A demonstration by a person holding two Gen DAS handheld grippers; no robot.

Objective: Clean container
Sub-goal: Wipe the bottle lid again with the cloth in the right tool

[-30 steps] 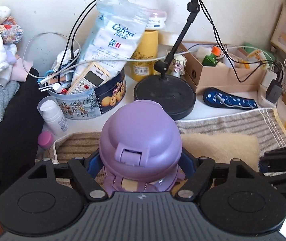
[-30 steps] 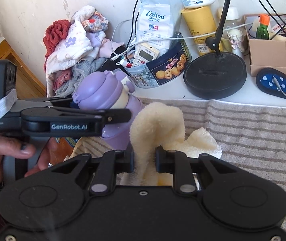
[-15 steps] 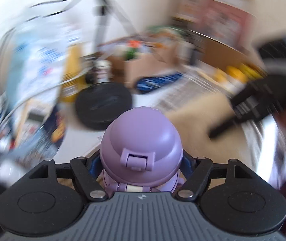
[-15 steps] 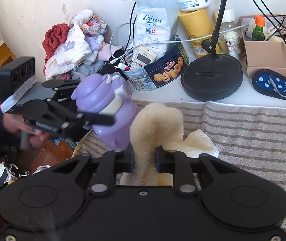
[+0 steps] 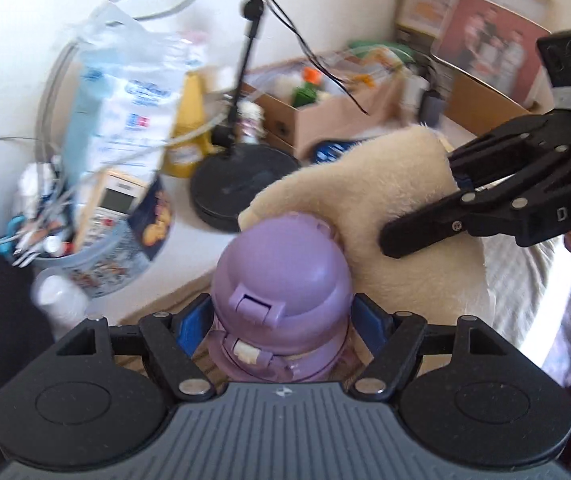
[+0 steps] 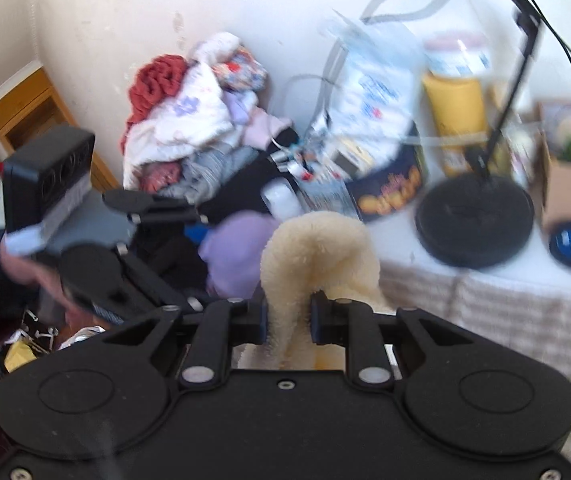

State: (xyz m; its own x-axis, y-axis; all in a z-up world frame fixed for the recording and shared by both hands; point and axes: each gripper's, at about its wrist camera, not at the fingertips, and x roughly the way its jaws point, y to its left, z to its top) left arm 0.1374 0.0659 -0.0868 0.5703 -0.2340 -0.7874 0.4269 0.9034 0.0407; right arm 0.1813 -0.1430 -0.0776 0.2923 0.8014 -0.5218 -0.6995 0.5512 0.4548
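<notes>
My left gripper is shut on a purple lidded bottle and holds it up off the table. My right gripper is shut on a cream fluffy cloth. The cloth presses against the top right of the bottle's lid. In the right wrist view the bottle sits just left of the cloth, blurred, with the left gripper around it. The right gripper shows in the left wrist view at the right.
A round cookie tin full of small items, a black lamp base, a yellow canister, a cardboard box and a pile of clothes crowd the back. A striped towel covers the table front.
The left gripper lifted and turned the bottle toward the right. The right gripper raised the cloth from the towel and brought it against the bottle's lid.
</notes>
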